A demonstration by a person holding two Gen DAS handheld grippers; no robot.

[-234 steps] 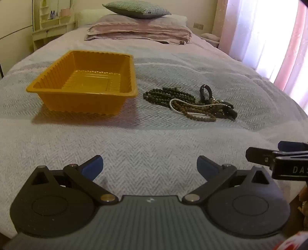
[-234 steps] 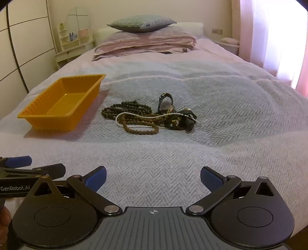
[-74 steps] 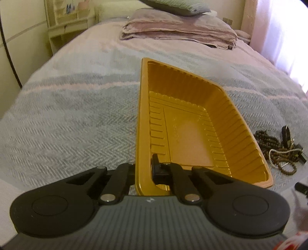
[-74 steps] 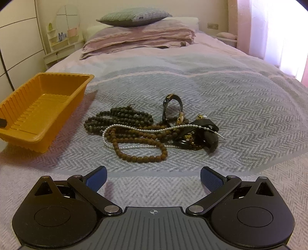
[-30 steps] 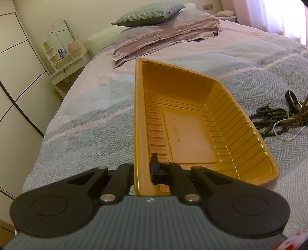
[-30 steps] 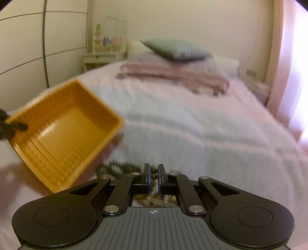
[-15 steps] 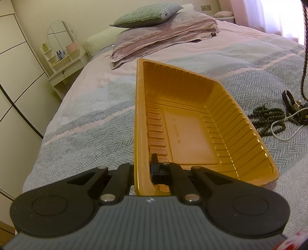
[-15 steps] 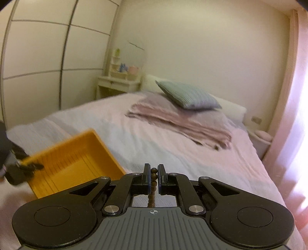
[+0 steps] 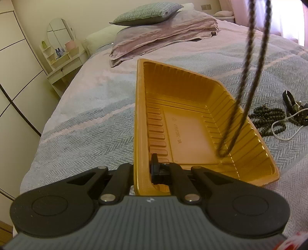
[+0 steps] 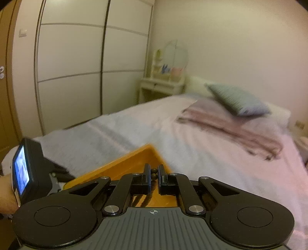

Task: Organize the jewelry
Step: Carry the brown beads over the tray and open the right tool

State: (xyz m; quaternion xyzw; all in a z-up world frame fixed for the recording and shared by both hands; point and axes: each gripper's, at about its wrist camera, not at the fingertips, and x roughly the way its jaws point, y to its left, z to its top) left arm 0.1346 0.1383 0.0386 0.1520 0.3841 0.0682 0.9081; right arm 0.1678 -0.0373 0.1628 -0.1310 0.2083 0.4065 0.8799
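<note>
Two claws are at work over the bed (image 9: 80, 119), each clenched on something. The left claw (image 9: 142, 171) grips the near wall of the orange tray (image 9: 196, 107), one finger outside the wall and the other inside it, and the tray sits tipped, its near left edge raised off the grey herringbone bedspread while the far right corner rests low. The tray's ribbed floor is bare.

The right claw (image 10: 153, 174) is closed on a brown bead necklace (image 9: 248, 77); in the right wrist view two round beads show pinched between the fingertips, with the orange tray just below and beyond them (this view is blurred, so little finer detail can be read). In the left wrist view the necklace hangs down from the top edge as a long double strand, its bottom loop dangling inside the tray near the right wall, close above the floor; whether it touches the floor cannot be told.

The rest of the jewelry lies on the bedspread to the right of the tray, apart from it: a dark bead strand (image 9: 269, 117) in a loose heap, a thin white pearl string (image 9: 284, 132) looped across it, and a black watch (image 9: 290, 102) behind them.

At the left of the right wrist view a hand (image 10: 6, 194) holds the other gripper's body, whose small lit screen (image 10: 21, 173) faces the camera. Folded pink blankets (image 9: 165, 36) and a checked pillow (image 9: 146, 13) lie at the head of the bed, with a white vanity shelf (image 9: 63, 57) beside it.
</note>
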